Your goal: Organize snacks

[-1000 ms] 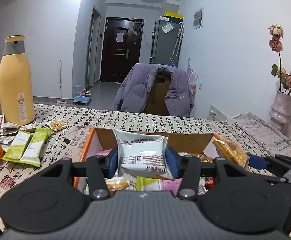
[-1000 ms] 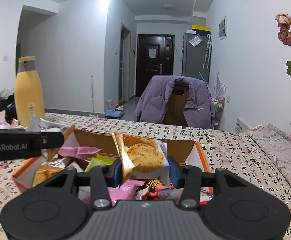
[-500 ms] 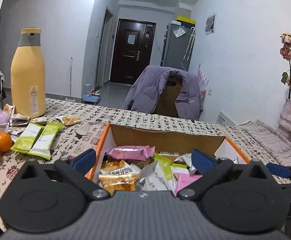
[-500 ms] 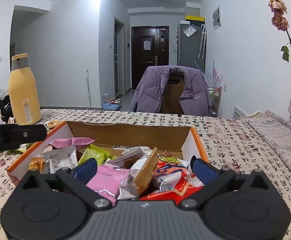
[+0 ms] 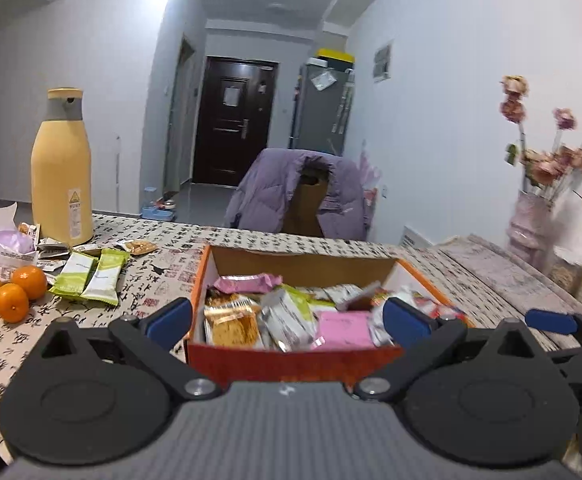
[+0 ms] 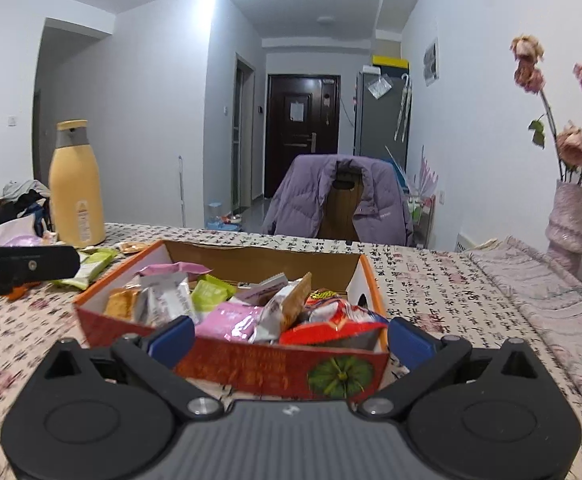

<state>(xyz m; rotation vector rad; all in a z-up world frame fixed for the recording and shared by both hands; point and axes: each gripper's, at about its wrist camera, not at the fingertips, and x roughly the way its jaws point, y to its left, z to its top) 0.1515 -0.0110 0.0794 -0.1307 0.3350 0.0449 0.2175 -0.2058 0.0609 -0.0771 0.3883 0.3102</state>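
Both our left gripper point(image 5: 287, 322) and right gripper point(image 6: 289, 336) hang spread and empty before the box point(image 5: 291, 358); next we fetch the green packets point(image 5: 91, 278).

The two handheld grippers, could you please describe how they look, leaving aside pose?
Both the left gripper and right gripper share one build: ribbed grey body, black linkage arms with silver pivot screws, round black discs, and blue finger pads. No cables or sleeves show.
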